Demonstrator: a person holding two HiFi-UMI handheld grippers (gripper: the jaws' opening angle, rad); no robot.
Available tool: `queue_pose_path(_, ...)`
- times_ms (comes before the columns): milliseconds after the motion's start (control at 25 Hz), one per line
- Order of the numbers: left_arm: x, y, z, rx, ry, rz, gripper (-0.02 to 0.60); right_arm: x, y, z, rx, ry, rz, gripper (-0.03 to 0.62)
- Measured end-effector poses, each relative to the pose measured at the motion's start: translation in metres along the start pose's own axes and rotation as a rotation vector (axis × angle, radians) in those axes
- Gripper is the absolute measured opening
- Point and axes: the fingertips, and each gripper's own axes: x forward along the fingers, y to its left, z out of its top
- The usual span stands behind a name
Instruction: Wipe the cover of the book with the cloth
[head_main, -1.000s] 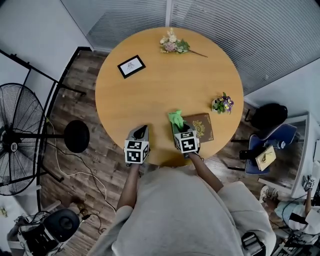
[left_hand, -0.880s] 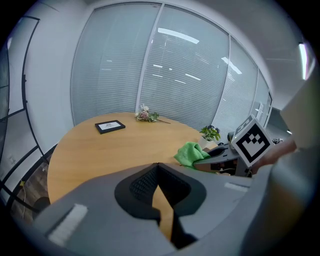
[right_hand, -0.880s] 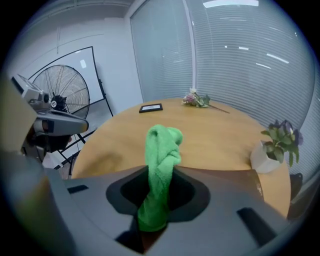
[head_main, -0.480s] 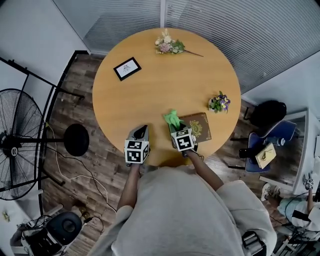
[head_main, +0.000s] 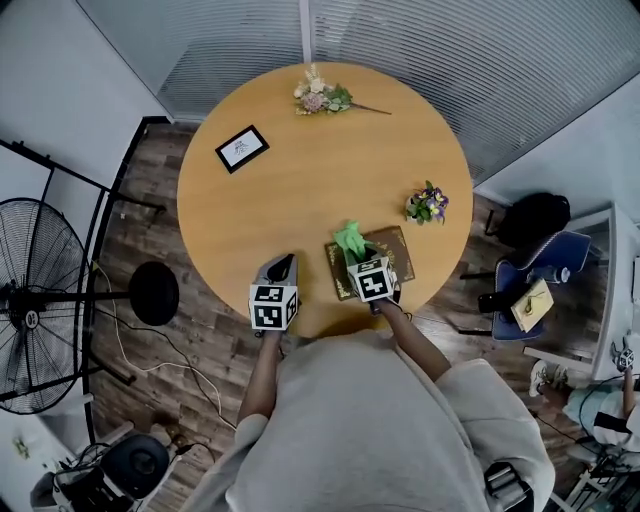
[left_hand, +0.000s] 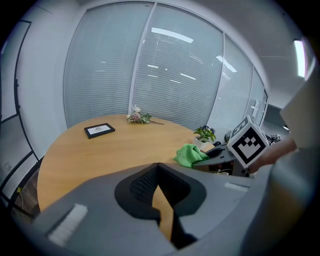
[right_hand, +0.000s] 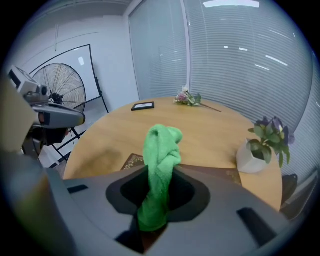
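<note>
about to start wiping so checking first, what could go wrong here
The book lies close to the table edge, and the left gripper sits beside it, not holding it, so wiping may push it off.
The cloth is bunched upright in the right gripper, so the hard jaws might scrape the cover.

Bright green cloth (head_main: 351, 238), dark brown book (head_main: 398, 256) with gold patterned border, tan wood-tone table (head_main: 300, 180), grey left gripper (head_main: 285, 260) and right gripper (head_main: 358, 256) with black-and-white square markers, black frame (head_main: 241, 148) with white insert, purple flowers (head_main: 428, 202), white pot (right_hand: 252, 156)
</note>
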Motion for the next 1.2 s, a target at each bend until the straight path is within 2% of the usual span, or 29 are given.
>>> queue_pose_path(600,0.016,-0.023,0.012,0.027,0.001,-0.025,0.008,-0.015,-0.059,-0.016,0.026,-0.003,-0.07,0.098)
queue_pose_path(1200,0.026,-0.039,0.018,0.042,-0.003,-0.044,0.008,-0.037,-0.118,-0.036,0.061,0.036,-0.146,0.098)
